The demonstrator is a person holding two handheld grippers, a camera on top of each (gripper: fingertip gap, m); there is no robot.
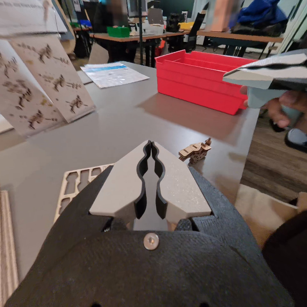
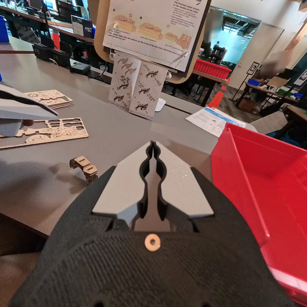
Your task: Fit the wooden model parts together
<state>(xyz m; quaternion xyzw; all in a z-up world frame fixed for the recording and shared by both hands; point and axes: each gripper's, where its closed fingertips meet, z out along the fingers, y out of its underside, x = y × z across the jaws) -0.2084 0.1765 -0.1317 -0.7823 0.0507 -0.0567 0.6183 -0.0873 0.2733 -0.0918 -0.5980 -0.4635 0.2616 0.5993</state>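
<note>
A small part-built wooden model point(image 1: 196, 151) stands on the grey table point(image 1: 116, 119), just right of my left gripper's tips. It also shows in the right wrist view point(image 2: 85, 167), partly hidden behind that gripper's body. My left gripper point(image 1: 151, 142) is shut and empty above the table. My right gripper point(image 2: 152, 142) is shut and empty, held above the table; it also shows at the right of the left wrist view point(image 1: 229, 75). A punched wooden parts sheet point(image 2: 49, 131) lies flat at the left, and a corner of it shows in the left wrist view point(image 1: 78, 179).
A red plastic bin point(image 1: 199, 81) stands at the table's right side, close beside my right gripper point(image 2: 259, 174). A folded instruction sheet point(image 2: 137, 86) stands upright at the back. A stack of wooden sheets point(image 2: 49, 98) and a printed paper point(image 2: 214, 119) lie on the table.
</note>
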